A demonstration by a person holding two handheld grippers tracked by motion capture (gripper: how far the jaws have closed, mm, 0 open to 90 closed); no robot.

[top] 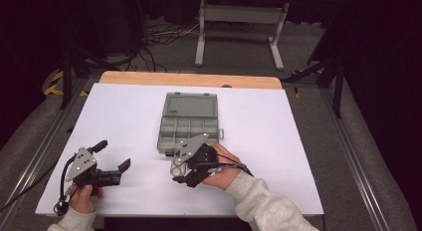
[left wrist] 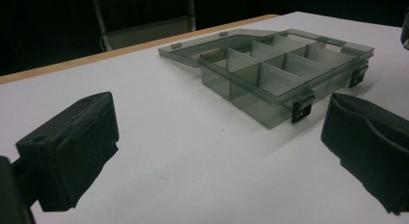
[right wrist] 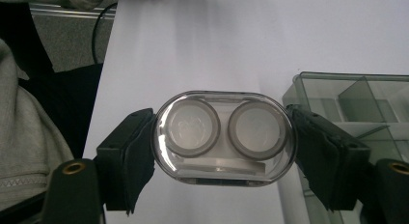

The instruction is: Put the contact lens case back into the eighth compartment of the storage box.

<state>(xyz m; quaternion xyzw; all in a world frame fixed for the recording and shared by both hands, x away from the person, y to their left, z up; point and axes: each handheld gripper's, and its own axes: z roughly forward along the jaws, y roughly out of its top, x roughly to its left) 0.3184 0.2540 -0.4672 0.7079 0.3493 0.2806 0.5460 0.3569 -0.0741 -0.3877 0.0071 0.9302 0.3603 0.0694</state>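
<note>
Fingers: right fingers (right wrist: 333, 156) were clamped on the ends of a clear lens case (right wrist: 224, 137), held above the table (top: 298, 141) just beside the organizer (top: 190, 122); left ones (left wrist: 72, 151) were spread apart, nothing between.
Risk: smooth rounded plastic, so I'd guess the case could've squirted out of that end-on pinch.
Risk 2: it looked wide for a compartment, might've caught on a divider.
Count: one case with two round wells, one organizer with its lid open, two grippers.
</note>
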